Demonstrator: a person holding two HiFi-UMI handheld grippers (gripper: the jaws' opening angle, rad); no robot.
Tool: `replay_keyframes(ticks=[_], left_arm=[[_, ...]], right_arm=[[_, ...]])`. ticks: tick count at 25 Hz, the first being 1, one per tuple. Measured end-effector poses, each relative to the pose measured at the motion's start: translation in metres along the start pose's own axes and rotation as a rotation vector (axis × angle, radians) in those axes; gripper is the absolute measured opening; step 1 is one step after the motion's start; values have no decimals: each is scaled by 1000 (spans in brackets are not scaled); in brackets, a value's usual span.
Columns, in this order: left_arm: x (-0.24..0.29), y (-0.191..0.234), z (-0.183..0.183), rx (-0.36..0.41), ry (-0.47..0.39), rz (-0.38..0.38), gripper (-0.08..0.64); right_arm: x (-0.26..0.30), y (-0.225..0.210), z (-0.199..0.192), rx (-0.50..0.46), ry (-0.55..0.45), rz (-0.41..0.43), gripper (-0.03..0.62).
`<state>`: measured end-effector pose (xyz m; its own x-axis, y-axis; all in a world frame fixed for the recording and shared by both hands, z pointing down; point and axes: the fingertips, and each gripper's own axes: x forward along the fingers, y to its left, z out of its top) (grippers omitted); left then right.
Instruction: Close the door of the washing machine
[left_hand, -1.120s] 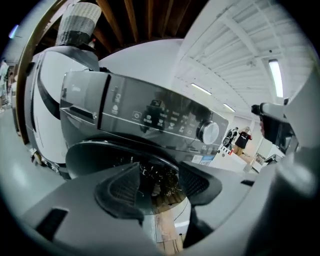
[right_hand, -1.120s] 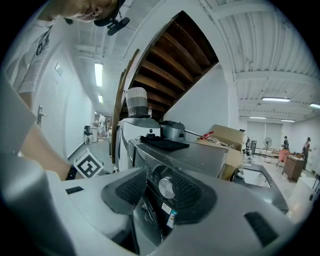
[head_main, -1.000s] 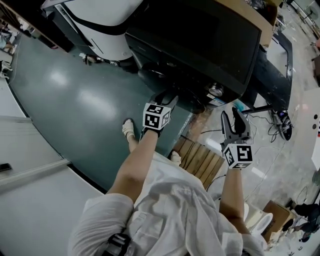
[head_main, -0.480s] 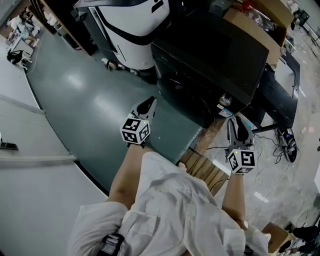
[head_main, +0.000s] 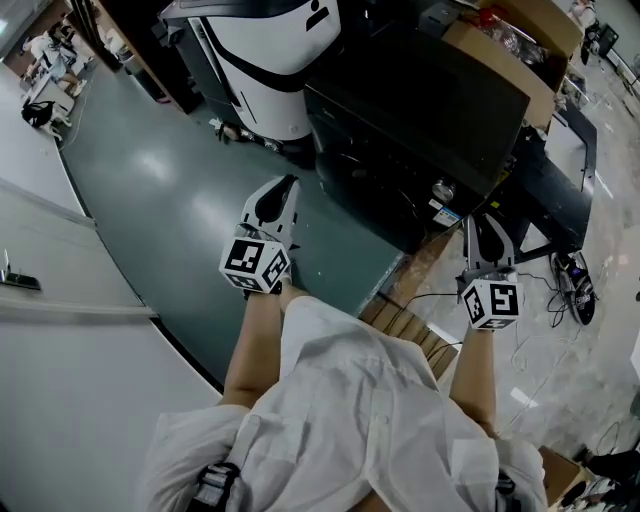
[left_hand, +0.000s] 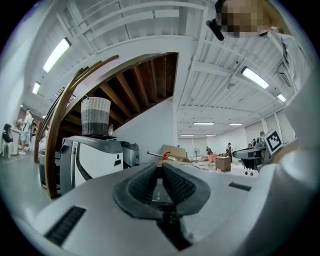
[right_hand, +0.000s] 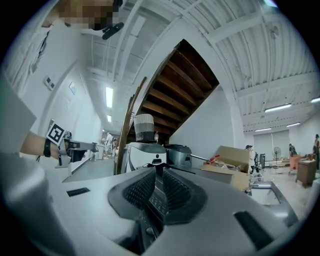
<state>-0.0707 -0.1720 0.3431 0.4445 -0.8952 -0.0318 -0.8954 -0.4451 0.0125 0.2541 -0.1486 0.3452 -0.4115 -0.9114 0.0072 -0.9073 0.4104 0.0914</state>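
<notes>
One label (head_main: 447, 214), illegible, on washing machine (head_main: 420, 110)

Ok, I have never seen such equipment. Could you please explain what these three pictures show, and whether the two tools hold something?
No robot here: a person in white holds a two-jaw hand tool in each hand. The head view comes from a camera on the person's head, looking down; the other two come from cameras riding on the tools. The left gripper and the right gripper hold nothing; their jaws have just been closing, the left almost together, the right with a narrow gap. Ahead stands the dark washing machine, a cardboard box just beyond it.
</notes>
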Motion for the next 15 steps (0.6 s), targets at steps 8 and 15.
replay_keyframes(ticks=[8, 15], left_arm=[[-6, -12, 20, 18, -36, 1, 21], [-8, -20, 29, 41, -39, 10, 21]], right_arm=[[-4, -12, 1, 3, 13, 1, 40], [-2, -16, 1, -24, 22, 9, 29]])
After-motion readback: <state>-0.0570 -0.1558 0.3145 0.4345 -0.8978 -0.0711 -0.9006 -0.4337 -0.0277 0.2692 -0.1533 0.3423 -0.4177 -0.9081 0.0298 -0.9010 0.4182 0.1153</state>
